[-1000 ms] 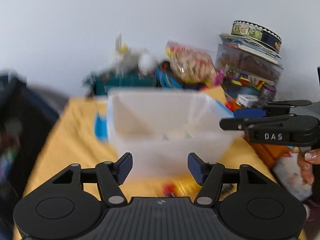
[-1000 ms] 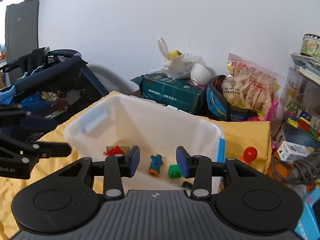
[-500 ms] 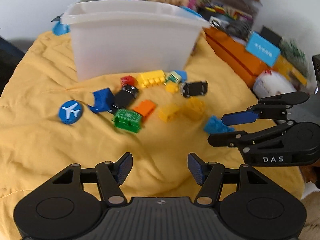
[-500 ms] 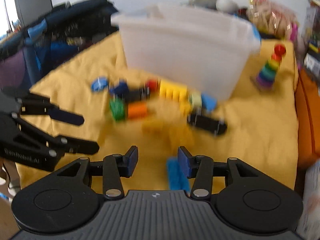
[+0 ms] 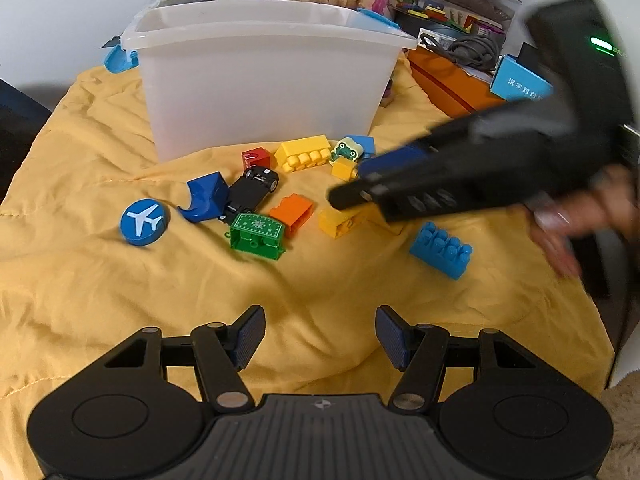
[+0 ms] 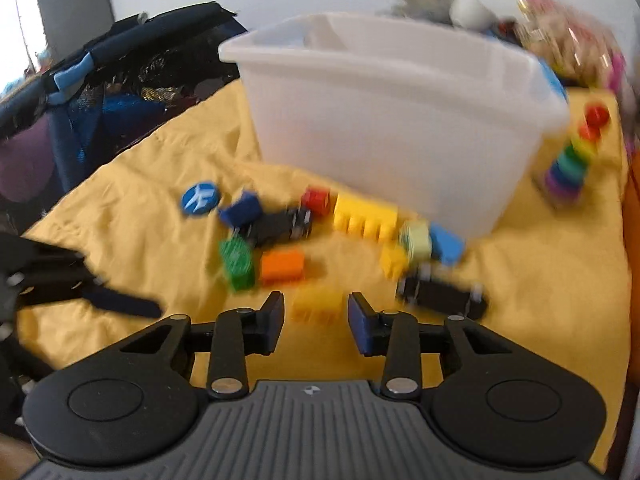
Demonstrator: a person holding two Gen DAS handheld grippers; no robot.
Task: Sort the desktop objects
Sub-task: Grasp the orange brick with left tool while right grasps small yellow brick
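Several toy bricks lie on the yellow cloth point(image 5: 100, 300) in front of a white plastic bin point(image 5: 260, 80). Among them are a long yellow brick point(image 5: 306, 152), an orange brick point(image 5: 292, 212), a green piece point(image 5: 256, 236), a black toy car point(image 5: 252, 190), a blue airplane disc point(image 5: 143, 222) and a blue brick point(image 5: 440, 250). My right gripper point(image 6: 316, 308) is closing, with a small yellow brick point(image 6: 318, 304) between its fingers; the pads stand a little off it. My left gripper point(image 5: 320, 320) hangs open over bare cloth, short of the pile.
A rainbow ring stacker point(image 6: 572, 160) stands right of the bin. An orange box point(image 5: 452, 80) and stacked clutter fill the back right. A dark stroller point(image 6: 100, 100) borders the cloth on the left. A second black car point(image 6: 440, 294) lies right of my right gripper.
Both grippers dropped from bin height to the cloth. In the last half second the right one pushed forward onto the small yellow brick and narrowed its jaws; the left one held still.
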